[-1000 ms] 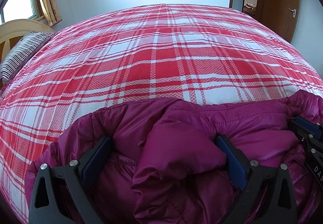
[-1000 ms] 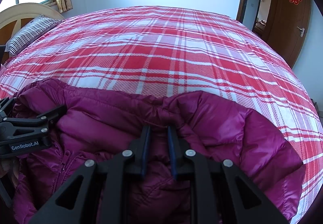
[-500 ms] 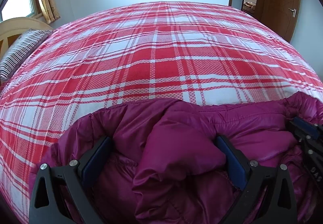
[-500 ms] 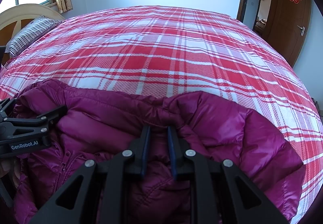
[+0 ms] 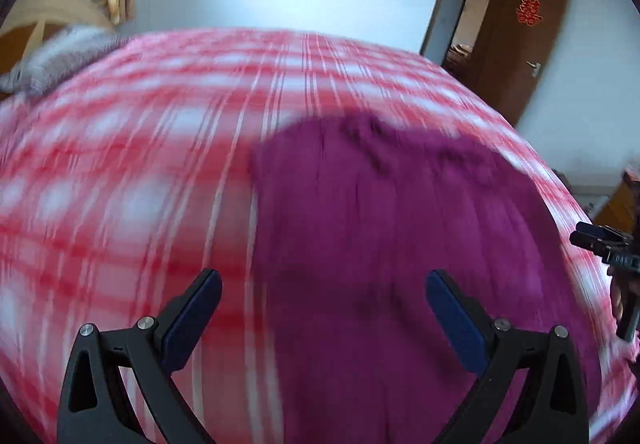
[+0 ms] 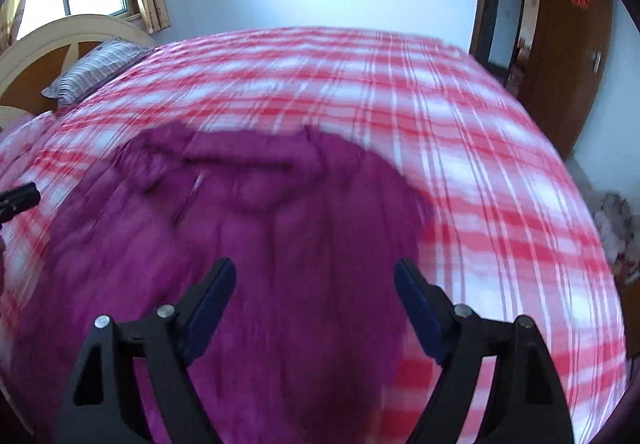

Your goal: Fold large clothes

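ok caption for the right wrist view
Right gripper opening, nothing between its pads, above the magenta jacket on the plaid bed.

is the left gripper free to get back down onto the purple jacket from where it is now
Probably yes. The left gripper hangs with its jaws spread and nothing between them, and the purple jacket lies on the plaid bedspread just ahead of its right finger. The right gripper, jaws opening and empty, is off to the side.

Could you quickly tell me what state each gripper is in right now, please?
Left gripper: open, holding nothing; the purple jacket lies below on the bed.
Right gripper: jaws opening, nothing between the pads.
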